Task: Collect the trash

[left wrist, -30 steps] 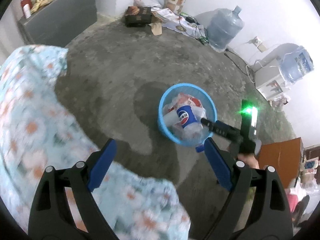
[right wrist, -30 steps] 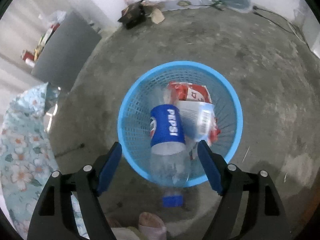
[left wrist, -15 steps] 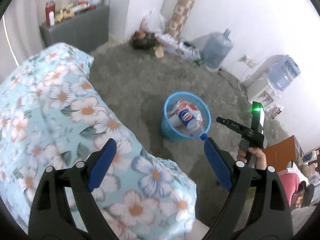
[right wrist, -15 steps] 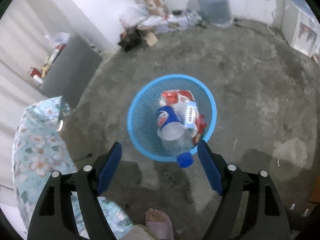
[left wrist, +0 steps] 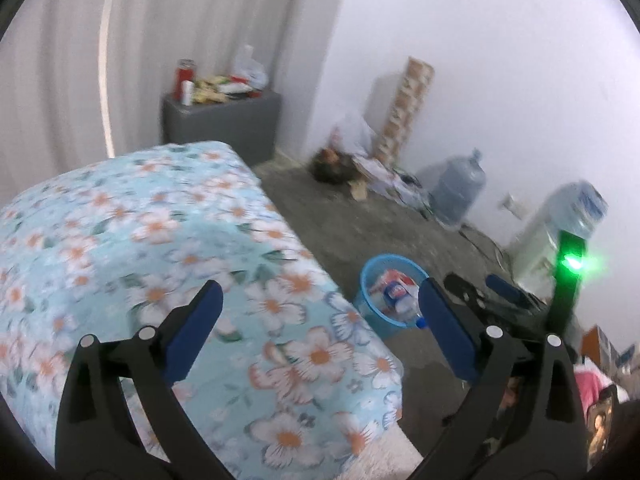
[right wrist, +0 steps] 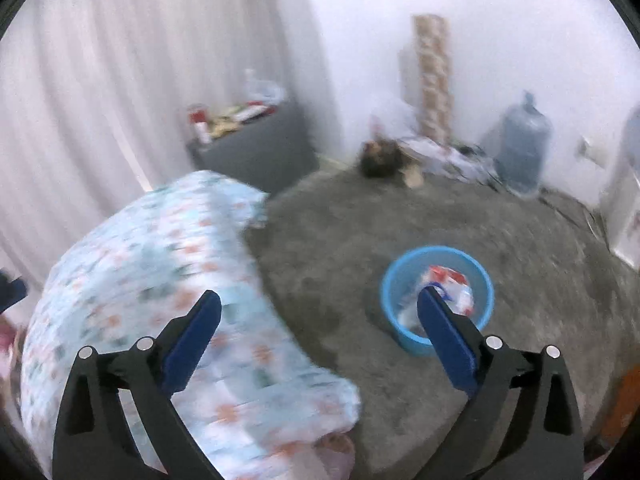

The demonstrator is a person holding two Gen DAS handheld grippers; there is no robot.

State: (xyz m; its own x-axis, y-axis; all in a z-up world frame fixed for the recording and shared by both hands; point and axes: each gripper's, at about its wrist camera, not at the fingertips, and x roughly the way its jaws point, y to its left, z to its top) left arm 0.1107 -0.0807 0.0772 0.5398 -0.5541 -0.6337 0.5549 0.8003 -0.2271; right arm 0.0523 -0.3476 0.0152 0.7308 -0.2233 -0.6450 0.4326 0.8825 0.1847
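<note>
Light blue cloth [left wrist: 192,248] printed with white and orange flowers, bright blue basket [right wrist: 402,280] that held red, white and blue trash, grey concrete floor [right wrist: 344,240], dark grey cabinet [left wrist: 224,128], pale blue water jug [right wrist: 522,148], black grippers with blue pads.

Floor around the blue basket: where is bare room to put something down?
Bare concrete floor lies between the flowered cover and the blue basket, and beyond the basket. Crowded: along the far wall, with clutter and the water jug.
</note>
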